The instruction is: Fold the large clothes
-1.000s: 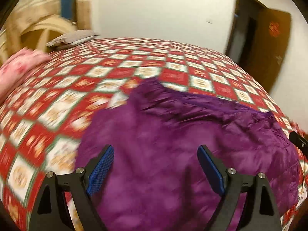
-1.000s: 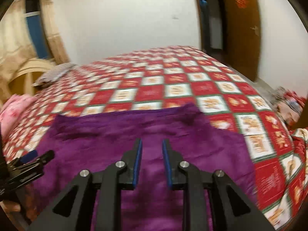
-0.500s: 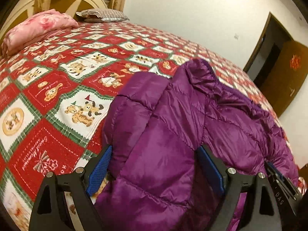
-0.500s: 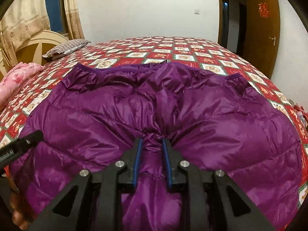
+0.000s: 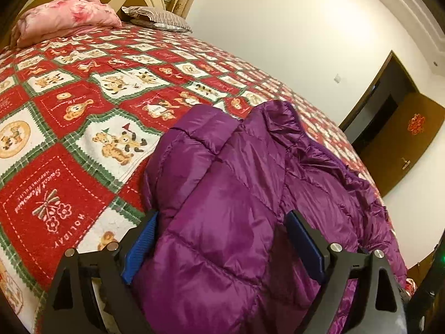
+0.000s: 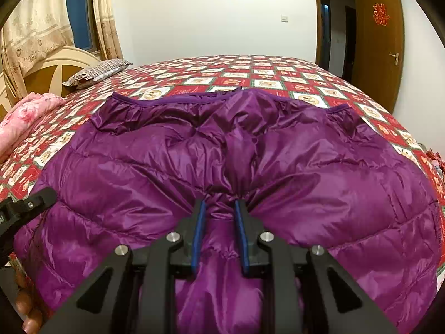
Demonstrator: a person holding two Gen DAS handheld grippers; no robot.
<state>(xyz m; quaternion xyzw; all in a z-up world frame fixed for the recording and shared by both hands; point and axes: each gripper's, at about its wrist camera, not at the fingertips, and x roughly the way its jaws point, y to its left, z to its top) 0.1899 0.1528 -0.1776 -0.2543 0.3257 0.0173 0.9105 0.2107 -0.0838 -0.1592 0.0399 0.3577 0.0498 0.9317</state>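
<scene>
Lowered since a second ago, when the purple down jacket [image 6: 250, 167] looked blurred and farther off; now sharp and close in both wrist views, spread flat on the red-and-white patchwork bedspread [image 5: 83, 111] near the bed's front edge. Since half a second ago, barely any change. Right gripper [image 6: 219, 217] clenched on a gathered pinch of the jacket's near edge at its middle, blue pads pressing bunched fabric, folds fanning outward from the grip. Left gripper [image 5: 222, 239] spread wide astride a thick puffed fold at the jacket's left end; cannot tell whether the pads press it or only flank it. Long axis running left to right across the right wrist view, parallel to the bed's near edge; darker seamed border along the far side, pointing toward the wall. Pink quilt [image 5: 66, 16] and striped pillow [image 6: 97, 72] well apart, by the headboard [image 6: 52, 72].
</scene>
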